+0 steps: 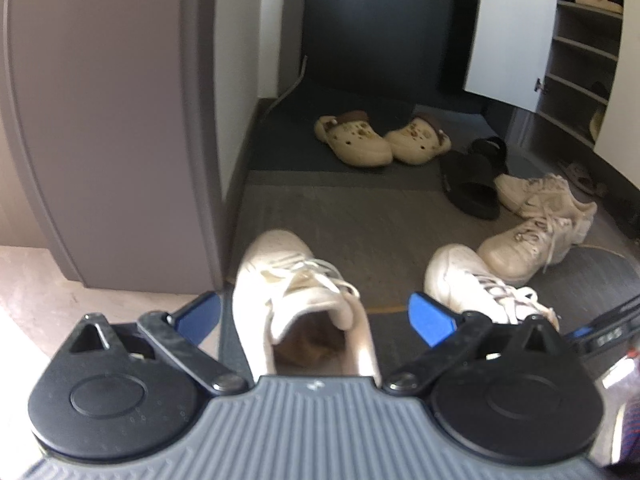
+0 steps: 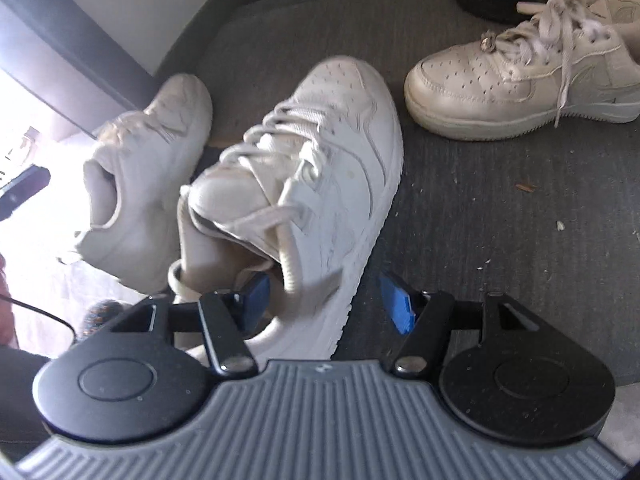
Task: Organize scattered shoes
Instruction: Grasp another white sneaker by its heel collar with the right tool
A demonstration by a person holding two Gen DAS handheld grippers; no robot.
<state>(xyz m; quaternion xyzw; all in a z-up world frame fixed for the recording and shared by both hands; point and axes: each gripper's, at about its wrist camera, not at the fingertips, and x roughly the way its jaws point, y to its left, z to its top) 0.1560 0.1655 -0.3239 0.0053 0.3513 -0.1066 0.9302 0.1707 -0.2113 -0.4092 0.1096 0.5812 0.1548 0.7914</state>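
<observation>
Left gripper (image 1: 316,314): held low and level over the floor mat (image 1: 360,216), jaws spread wide. A white sneaker (image 1: 296,296) lies between the blue fingers (image 1: 430,318), heel opening toward the camera, toe pointing away. Neither finger touches it.

Right gripper (image 2: 326,300): angled down toward the mat, jaws released. A second white sneaker (image 2: 320,168) lies with its heel end between the fingers; the left finger sits at or inside the collar, the right finger stands clear of the sole edge. Whether the left finger is touching cannot be told.

Surroundings, left wrist view: the second white sneaker (image 1: 476,284) lies to the right of the first, apart from it. Just beyond it lies a pair of cream lace-up sneakers (image 1: 536,232), one overlapping the other. Black slides (image 1: 472,184) lie left of and behind that pair. Cream clogs (image 1: 380,140) sit side by side at the far end of the mat. A shoe cabinet (image 1: 580,52) stands open at far right, with footwear on its top shelf. A grey door panel (image 1: 112,120) stands to the left.

Right wrist view only: debris specks on the mat near the right finger, and a dark cable (image 2: 40,312) at the lower left. The first white sneaker (image 2: 148,184) appears to the left in bright glare. The cabinet and the grey door panel show only in the left wrist view.
</observation>
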